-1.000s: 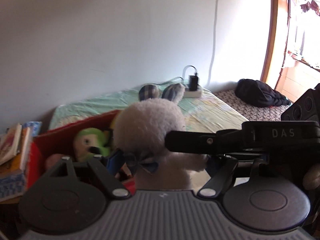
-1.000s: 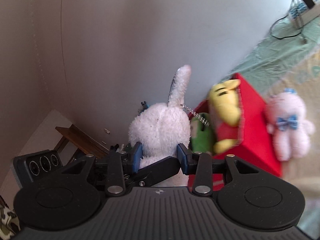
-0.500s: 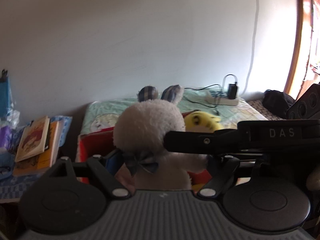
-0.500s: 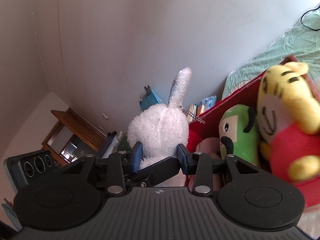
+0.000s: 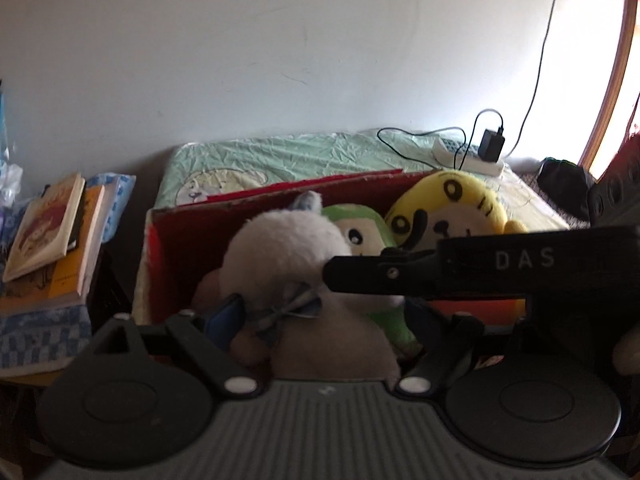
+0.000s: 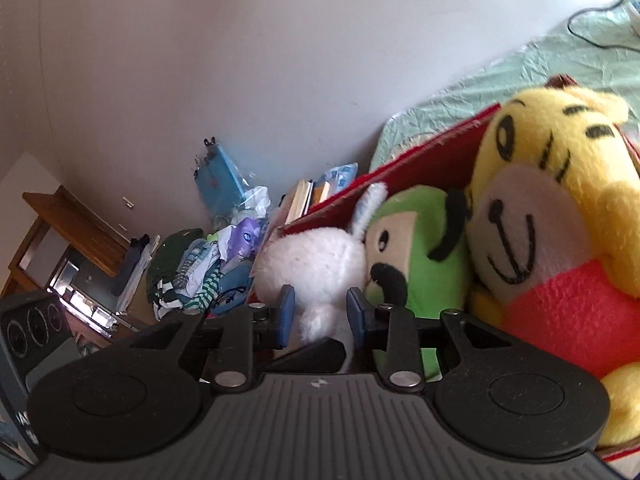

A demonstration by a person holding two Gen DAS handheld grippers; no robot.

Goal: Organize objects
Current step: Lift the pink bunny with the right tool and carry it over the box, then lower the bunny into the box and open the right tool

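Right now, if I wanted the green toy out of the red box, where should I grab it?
Probably its round head, from above: it sticks up over the box rim, while its body is wedged between the white rabbit and yellow tiger.

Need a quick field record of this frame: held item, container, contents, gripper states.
held item: white plush bunny, with a bow at its neck
left hand-held gripper: shut on bunny
right hand-held gripper: shut on bunny
container: red box on the bed
contents: green plush, yellow tiger plush
beside box: stacked books
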